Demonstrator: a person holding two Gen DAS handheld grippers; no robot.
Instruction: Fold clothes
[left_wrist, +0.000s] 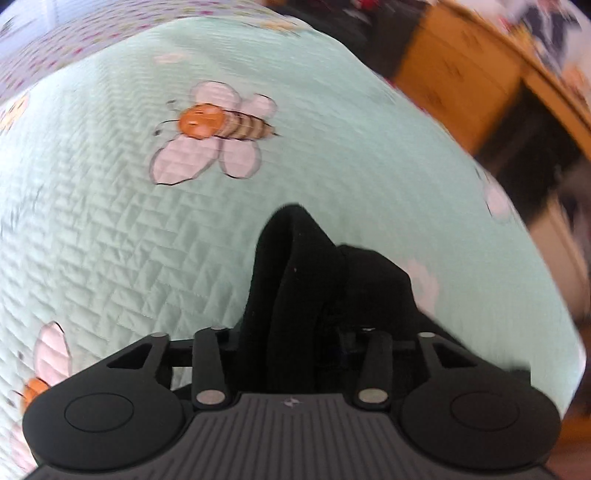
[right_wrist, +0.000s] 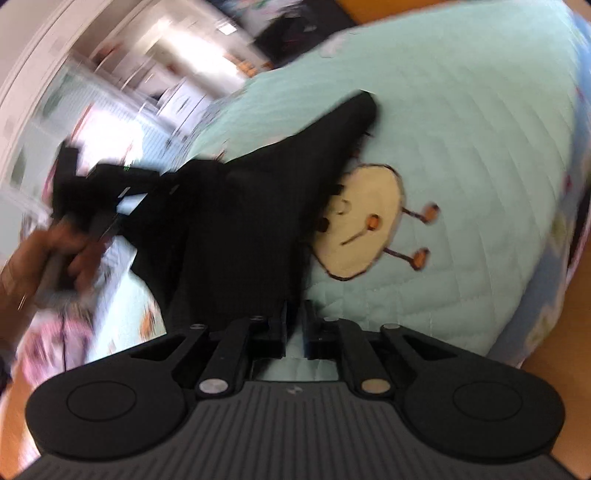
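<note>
A black garment (right_wrist: 258, 206) hangs stretched above the mint quilted bedspread (right_wrist: 461, 140). My right gripper (right_wrist: 295, 325) is shut on its near edge. My left gripper (left_wrist: 295, 332) is shut on another part of the black garment (left_wrist: 299, 280), which bunches up between its fingers and hides them. The left gripper (right_wrist: 99, 184) also shows in the right wrist view at the left, in a hand, holding the far end of the cloth. Both views are blurred by motion.
The bedspread (left_wrist: 110, 229) has bee prints (left_wrist: 218, 133) and a cream face print (right_wrist: 362, 221). A wooden bed frame (left_wrist: 480, 74) runs along the upper right of the left wrist view. White furniture (right_wrist: 122, 92) stands beyond the bed.
</note>
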